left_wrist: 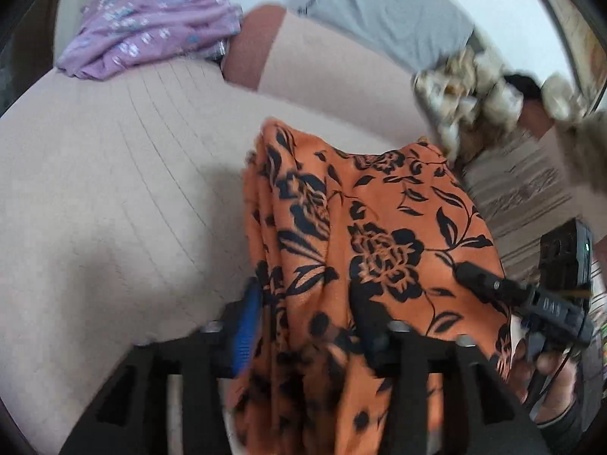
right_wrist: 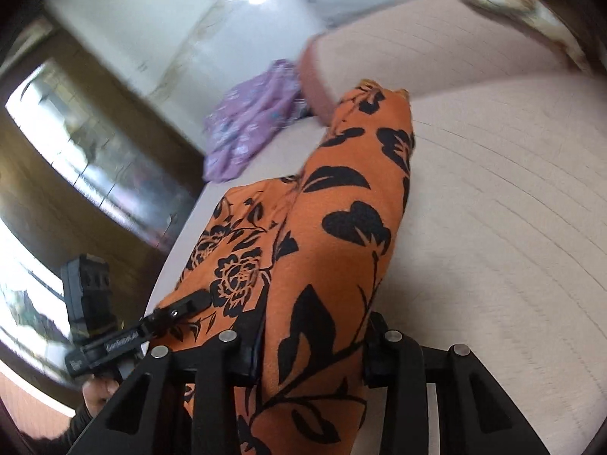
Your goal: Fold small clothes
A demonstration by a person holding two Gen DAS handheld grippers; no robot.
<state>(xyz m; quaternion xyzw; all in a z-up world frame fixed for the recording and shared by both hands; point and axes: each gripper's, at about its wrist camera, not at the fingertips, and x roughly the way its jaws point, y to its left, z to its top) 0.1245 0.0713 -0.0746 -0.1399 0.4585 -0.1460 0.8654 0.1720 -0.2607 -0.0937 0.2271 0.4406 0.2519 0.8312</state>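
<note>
An orange garment with a black flower print [left_wrist: 364, 235] hangs between both grippers above a beige ribbed sofa seat [left_wrist: 114, 189]. My left gripper [left_wrist: 303, 326] is shut on a bunched edge of it; the cloth drapes down over the fingers. The right gripper shows at the right of the left wrist view [left_wrist: 493, 284], pinching the same garment. In the right wrist view the garment [right_wrist: 341, 235] stretches away from my right gripper [right_wrist: 311, 341], which is shut on it. The left gripper shows there at the lower left [right_wrist: 182, 307], also gripping the cloth.
A crumpled purple garment [left_wrist: 151, 30] lies at the far end of the sofa; it also shows in the right wrist view [right_wrist: 250, 117]. A grey cloth [left_wrist: 379, 7] lies on the sofa back. A cream and brown patterned cloth [left_wrist: 474, 94] sits at the right. A dark wooden window frame [right_wrist: 95, 159] stands left.
</note>
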